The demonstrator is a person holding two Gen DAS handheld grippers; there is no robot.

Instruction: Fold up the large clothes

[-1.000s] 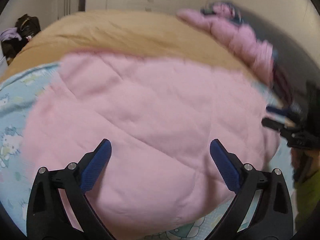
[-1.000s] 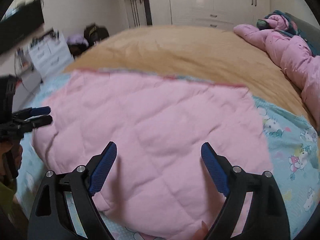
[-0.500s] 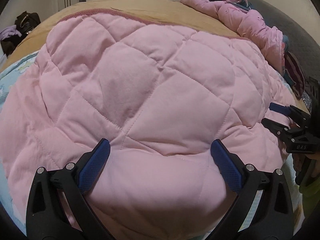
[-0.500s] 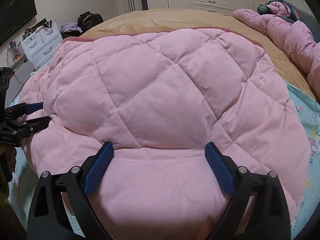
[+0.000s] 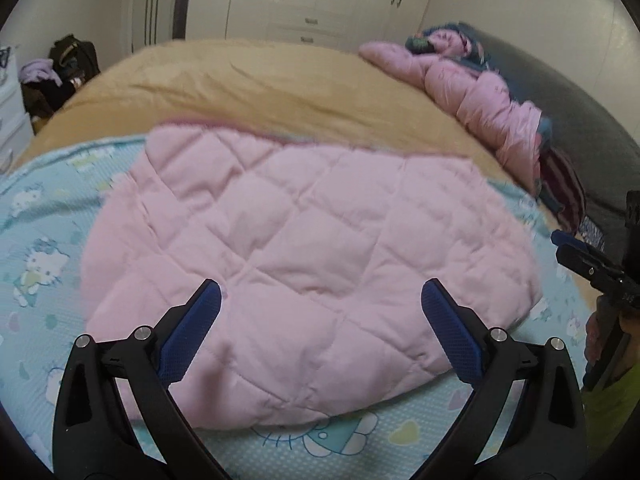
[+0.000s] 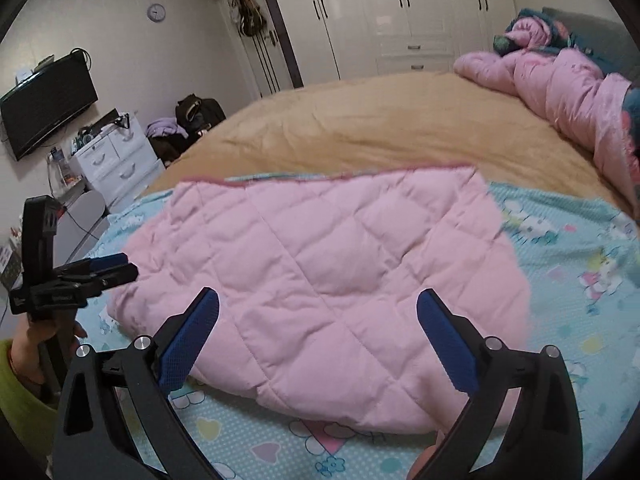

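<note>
A pink quilted garment [image 5: 312,256] lies folded and flat on the blue cartoon-print sheet [image 5: 44,240] of the bed. It also shows in the right wrist view [image 6: 332,276]. My left gripper [image 5: 320,320] is open and empty, held above the garment's near edge. My right gripper [image 6: 318,324] is open and empty, above the near edge too. Each gripper shows from the side in the other's view, the right one [image 5: 576,254] at the garment's right end and the left one [image 6: 108,268] at its left end.
A tan blanket [image 6: 380,128] covers the far half of the bed. A pink padded jacket [image 6: 568,84] lies piled at the far right by the dark headboard [image 5: 592,120]. A white drawer unit [image 6: 112,160], a wall TV [image 6: 44,104] and wardrobes [image 6: 400,12] stand beyond.
Half a second ago both grippers hung close over the puffed-up garment. Now both have pulled back and up, and the garment lies flatter on the sheet. Both stay open.
</note>
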